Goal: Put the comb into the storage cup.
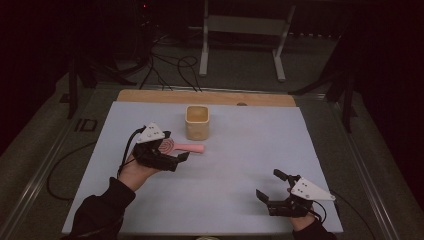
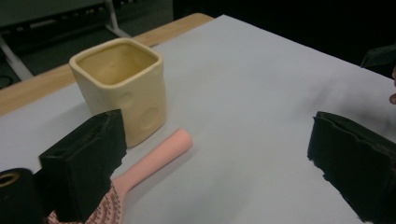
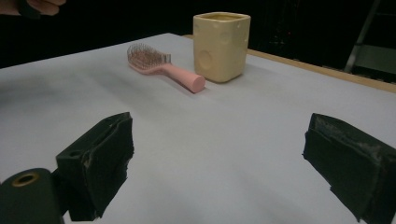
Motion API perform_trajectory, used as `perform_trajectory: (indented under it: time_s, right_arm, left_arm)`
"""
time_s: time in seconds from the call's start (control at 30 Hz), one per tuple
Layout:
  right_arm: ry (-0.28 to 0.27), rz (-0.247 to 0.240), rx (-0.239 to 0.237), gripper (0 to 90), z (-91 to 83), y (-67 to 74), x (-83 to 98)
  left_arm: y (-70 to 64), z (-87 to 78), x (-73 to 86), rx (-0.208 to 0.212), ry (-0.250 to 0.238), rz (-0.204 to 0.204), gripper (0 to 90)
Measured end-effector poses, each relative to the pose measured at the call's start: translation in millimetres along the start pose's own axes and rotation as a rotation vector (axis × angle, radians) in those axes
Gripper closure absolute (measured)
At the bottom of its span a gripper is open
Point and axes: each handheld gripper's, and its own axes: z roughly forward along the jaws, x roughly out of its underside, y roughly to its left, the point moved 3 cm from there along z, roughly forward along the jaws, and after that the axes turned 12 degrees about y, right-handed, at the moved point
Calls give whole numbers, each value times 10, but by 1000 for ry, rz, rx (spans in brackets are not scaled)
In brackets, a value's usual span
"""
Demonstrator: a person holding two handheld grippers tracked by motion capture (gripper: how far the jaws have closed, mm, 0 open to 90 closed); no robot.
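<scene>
A pink hairbrush lies flat on the pale sheet, its handle pointing right, just in front of a cream square cup. My left gripper hovers over the brush's head with its jaws wide apart, so it is open and grips nothing. In the left gripper view the brush runs out from under the left jaw, the cup stands upright behind it, and the gripper holds only bare sheet between its pads. My right gripper rests open near the front right, far from the brush and the cup.
The pale sheet covers most of the table, with a strip of bare wood along the back edge. Beyond the table, cables trail on the floor around a metal stand.
</scene>
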Motion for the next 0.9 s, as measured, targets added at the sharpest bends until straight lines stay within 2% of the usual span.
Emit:
perform_trajectory:
  time_s: [0.13, 0.27, 0.43, 0.57, 0.7, 0.9]
  right_arm:
    - [2, 1, 0, 81, 0, 2, 2]
    - [4, -5, -2, 81, 6, 7, 1]
    - [0, -4, -5, 82, 3, 14, -8]
    - [-2, -10, -2, 82, -2, 11, -10]
    - [0, -12, -4, 82, 0, 15, -8]
    - [2, -13, -5, 82, 1, 15, -7]
  left_arm:
    - [45, 59, -19, -10, 11, -19, 97]
    - [127, 134, -36, -5, 10, -67, 154]
    - [178, 229, -42, -31, 26, -70, 238]
    - [198, 309, -54, -38, 51, -66, 354]
    - [199, 397, -62, -56, 80, -50, 430]
    - [247, 532, -76, -77, 111, -76, 509]
